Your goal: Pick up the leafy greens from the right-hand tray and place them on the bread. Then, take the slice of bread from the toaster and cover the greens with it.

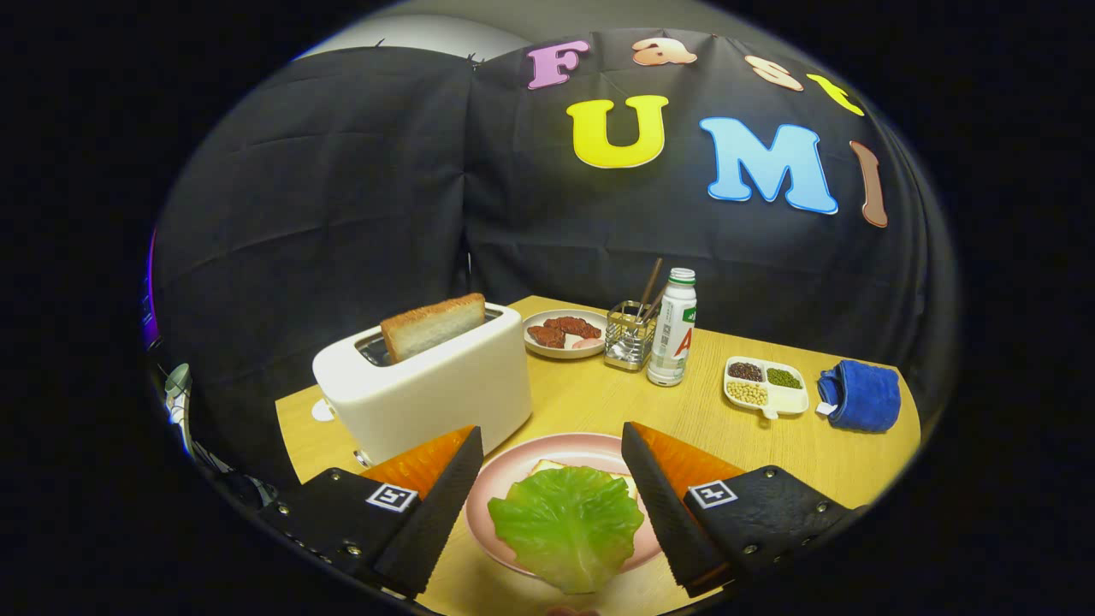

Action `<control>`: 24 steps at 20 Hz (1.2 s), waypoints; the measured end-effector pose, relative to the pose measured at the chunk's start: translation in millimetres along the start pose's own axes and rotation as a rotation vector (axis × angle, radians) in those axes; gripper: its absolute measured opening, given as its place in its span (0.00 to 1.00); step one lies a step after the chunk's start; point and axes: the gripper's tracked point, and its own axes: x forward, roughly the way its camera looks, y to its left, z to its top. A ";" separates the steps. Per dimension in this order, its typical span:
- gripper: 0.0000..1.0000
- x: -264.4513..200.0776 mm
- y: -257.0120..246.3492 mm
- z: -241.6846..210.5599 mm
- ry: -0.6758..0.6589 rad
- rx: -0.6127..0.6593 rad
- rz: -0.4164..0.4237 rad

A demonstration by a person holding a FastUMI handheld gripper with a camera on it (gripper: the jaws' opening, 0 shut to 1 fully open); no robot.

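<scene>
- Toaster (428,385): one, at about 10 o'clock from the gripper (552,505), with one slice of bread (433,325) standing up from its slot, long axis running left to right.
- Gripper: fingers wide apart, holding nothing.
- Leafy greens (566,524): one leaf, between the fingers, lying on one bread slice (547,467) on the pink plate (505,479); the greens already lie as the task wants.
- Judgement: the toaster slice is the thing left to cover them; it lies ahead and left.
- Farther, from 12 to 2 o'clock: one meat plate (565,332), one utensil holder (629,335), one bottle (672,328), one divided tray (764,385), one blue cloth (862,394).
</scene>
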 end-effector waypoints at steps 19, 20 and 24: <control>0.99 56.4 108.6 71.4 -0.128 0.042 0.071; 0.99 64.0 109.7 70.5 -0.122 0.046 0.062; 0.84 91.6 110.9 57.3 -0.075 0.060 0.029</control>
